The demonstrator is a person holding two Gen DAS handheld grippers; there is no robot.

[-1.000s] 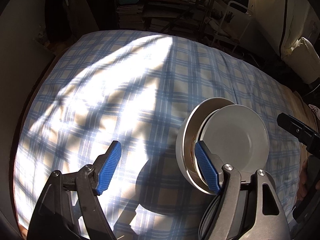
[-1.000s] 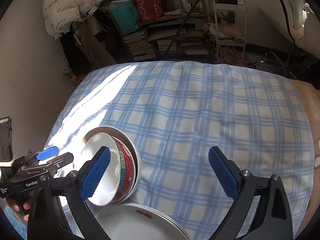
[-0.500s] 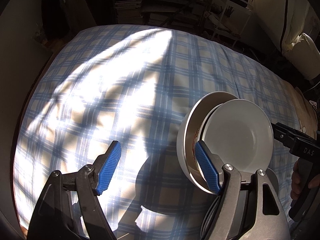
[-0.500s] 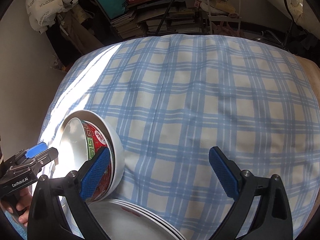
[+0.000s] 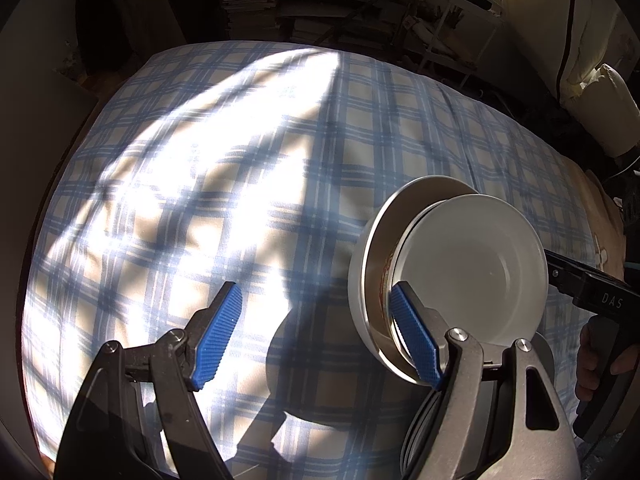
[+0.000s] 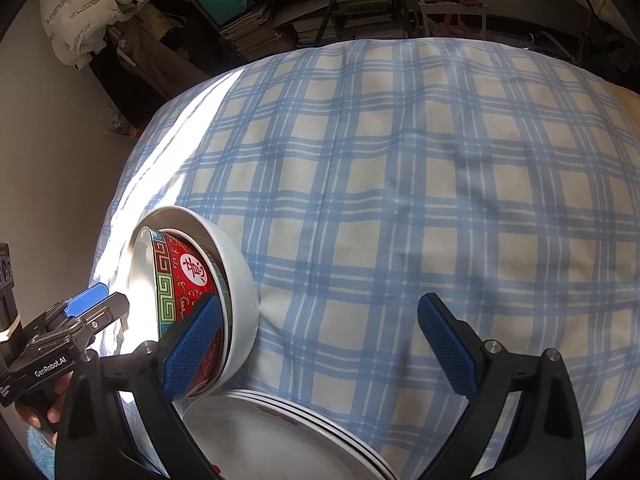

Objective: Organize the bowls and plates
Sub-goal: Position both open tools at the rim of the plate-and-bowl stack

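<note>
A nest of bowls lies tipped on its side on the plaid cloth: a plain white bowl outside, a red patterned bowl inside it. In the left wrist view the nest shows as a white bowl within a larger rim. A stack of white plates lies just in front of it. My left gripper is open and empty, its right finger by the bowls' rim. My right gripper is open and empty, its left finger in front of the red bowl.
The blue and cream plaid cloth covers a soft, bed-like surface. Strong sunlight falls on its left part. Shelves with books and clutter stand beyond the far edge. A white pillow lies at the far right.
Both grippers have come lower and closer to the cloth and the bowls. The bowls and plates have stayed where they were. Both grippers stay open.
</note>
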